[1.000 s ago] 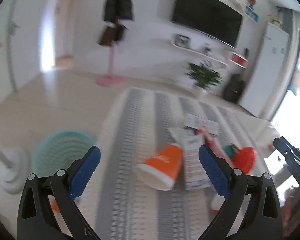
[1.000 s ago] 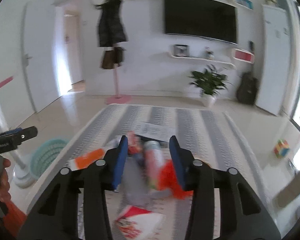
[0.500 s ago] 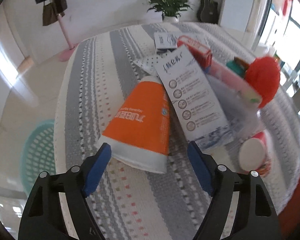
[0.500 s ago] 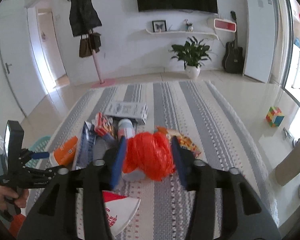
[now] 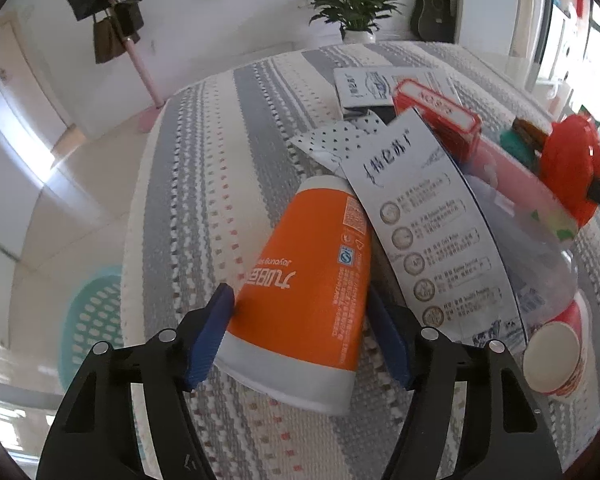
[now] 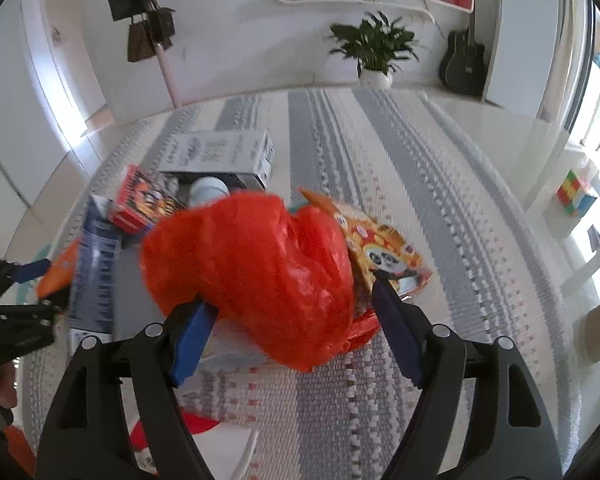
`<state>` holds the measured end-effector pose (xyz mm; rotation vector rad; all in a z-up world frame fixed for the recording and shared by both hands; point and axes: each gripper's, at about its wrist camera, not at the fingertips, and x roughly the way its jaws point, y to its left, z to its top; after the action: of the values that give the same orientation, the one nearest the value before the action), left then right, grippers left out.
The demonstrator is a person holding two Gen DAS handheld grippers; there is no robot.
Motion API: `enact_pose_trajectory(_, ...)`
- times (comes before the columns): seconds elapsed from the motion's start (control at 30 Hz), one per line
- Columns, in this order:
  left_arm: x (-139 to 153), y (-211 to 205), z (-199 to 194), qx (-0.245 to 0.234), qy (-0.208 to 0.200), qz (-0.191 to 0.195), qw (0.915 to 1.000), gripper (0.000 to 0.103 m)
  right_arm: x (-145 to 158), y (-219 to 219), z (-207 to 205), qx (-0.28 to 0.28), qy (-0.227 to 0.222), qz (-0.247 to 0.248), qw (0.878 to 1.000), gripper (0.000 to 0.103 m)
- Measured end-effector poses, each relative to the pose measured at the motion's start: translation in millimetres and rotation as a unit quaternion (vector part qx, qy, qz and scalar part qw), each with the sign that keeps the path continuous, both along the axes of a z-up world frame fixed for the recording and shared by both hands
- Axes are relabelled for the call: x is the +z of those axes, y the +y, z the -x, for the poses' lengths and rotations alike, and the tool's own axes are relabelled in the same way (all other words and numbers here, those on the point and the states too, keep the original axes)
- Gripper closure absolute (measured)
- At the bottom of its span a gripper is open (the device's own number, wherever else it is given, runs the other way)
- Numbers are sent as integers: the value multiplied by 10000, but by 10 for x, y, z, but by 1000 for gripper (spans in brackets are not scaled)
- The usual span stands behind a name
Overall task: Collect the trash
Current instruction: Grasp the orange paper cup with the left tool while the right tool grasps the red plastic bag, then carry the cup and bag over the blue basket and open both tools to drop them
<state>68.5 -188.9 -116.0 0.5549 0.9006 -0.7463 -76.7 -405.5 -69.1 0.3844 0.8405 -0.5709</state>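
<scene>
An orange paper cup [image 5: 308, 280] lies on its side on the striped rug [image 5: 204, 184], rim toward me. My left gripper [image 5: 298, 298] straddles it with its jaws closing, and both blue pads touch the cup's sides. A long white carton [image 5: 432, 232] leans over the cup. In the right wrist view a crumpled red plastic bag [image 6: 260, 264] rests on the pile between the jaws of my right gripper [image 6: 292, 300]. Those jaws are opening, and the right pad stands clear of the bag.
Around the bag lie a red box [image 6: 144, 200], a white box [image 6: 220, 152], a snack wrapper [image 6: 384, 248] and a red-and-white paper cup [image 5: 556, 356]. A teal basket [image 5: 92, 328] stands on the floor left of the rug. A coat stand [image 5: 140, 64] and a plant [image 5: 352, 4] are by the far wall.
My left gripper has dropped onto the orange cup and narrowed around it. My right gripper has come down to the red bag and its jaws have spread wider.
</scene>
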Motion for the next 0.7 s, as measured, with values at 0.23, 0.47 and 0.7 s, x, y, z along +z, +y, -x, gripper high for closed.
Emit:
enact_pose_trajectory(0.23,132,81,-69,-32,97,504,9987,58,-94,-133,-22,-43,-66,-256,9996,73)
enact_pose_trajectory(0.47,421,446,-201,106,549,1520,9868,67,249,16,41,6,-396,162,9991,79)
enact_pose_trajectory(0.7,796,984,-368,458,708,2447,9659,67,859,593,-197,590,-786,791,9920,80)
